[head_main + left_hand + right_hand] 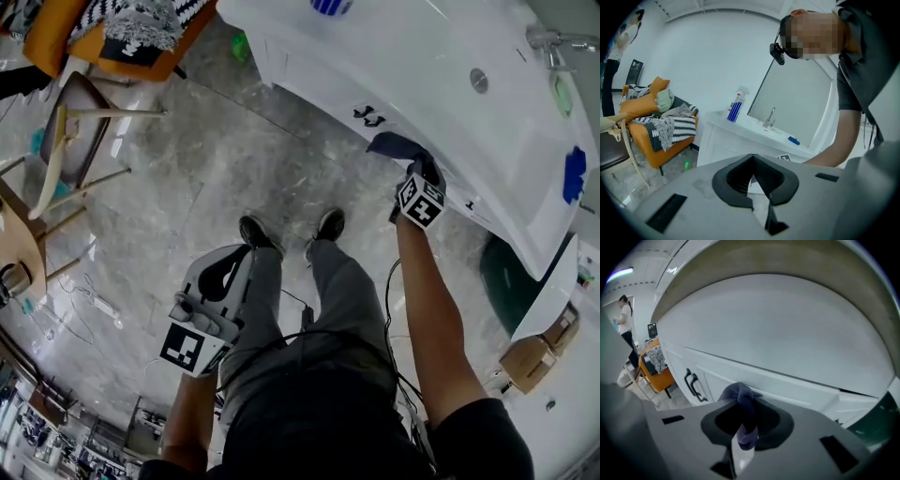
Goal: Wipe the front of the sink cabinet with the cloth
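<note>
Head view: right gripper (421, 195), centre right, is clenched on the dark cloth (397, 145), which is pressed to the white cabinet front (323, 80). Left gripper (208, 309), lower left, hangs beside the leg.

Left gripper view: jaws together, nothing between.

Right gripper view: cloth bunched thin at jaw tips. Likely risks: it slips free, or snags the black handles (693, 383) at left, and bare jaws scrape paint.
</note>
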Demonstrator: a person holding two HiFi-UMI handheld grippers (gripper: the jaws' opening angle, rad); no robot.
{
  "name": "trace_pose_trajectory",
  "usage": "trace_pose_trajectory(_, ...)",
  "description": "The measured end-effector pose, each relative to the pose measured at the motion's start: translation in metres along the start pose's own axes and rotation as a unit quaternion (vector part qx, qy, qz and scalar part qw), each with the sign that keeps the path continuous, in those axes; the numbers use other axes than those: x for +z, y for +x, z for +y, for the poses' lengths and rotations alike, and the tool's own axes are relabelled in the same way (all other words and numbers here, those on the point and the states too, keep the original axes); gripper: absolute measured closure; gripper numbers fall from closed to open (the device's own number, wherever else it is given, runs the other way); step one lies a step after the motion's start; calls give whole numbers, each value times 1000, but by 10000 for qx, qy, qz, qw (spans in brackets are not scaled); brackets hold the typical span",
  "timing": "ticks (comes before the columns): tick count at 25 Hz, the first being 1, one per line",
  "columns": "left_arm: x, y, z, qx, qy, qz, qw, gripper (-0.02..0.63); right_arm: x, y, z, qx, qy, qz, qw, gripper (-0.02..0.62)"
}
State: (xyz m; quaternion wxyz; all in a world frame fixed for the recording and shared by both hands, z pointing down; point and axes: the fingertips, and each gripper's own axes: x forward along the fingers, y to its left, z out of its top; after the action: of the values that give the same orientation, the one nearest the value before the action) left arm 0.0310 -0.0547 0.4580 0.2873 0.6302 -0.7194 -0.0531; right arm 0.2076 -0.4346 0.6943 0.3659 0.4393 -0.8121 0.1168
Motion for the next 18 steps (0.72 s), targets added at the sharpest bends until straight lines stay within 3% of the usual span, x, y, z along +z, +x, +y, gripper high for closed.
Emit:
trace_pose_trajectory(4,0,4,2,-50,-54,-41,10000,601,-14,-10,-39,-410,-203,47,9989,551)
trace_pose_trajectory(12,-11,4,8,7,11,134,9999,601,14,24,79,519,-1245,-483,9897,551)
trace_pose_trajectory(15,-14,9,6,-15,51,144,9999,601,16,24,81,608,-1352,-585,9872,551)
trace_pose_trajectory(18,-13,15,2,-63,48,72,9999,601,12,13,49,524,-1561,-588,9846,551)
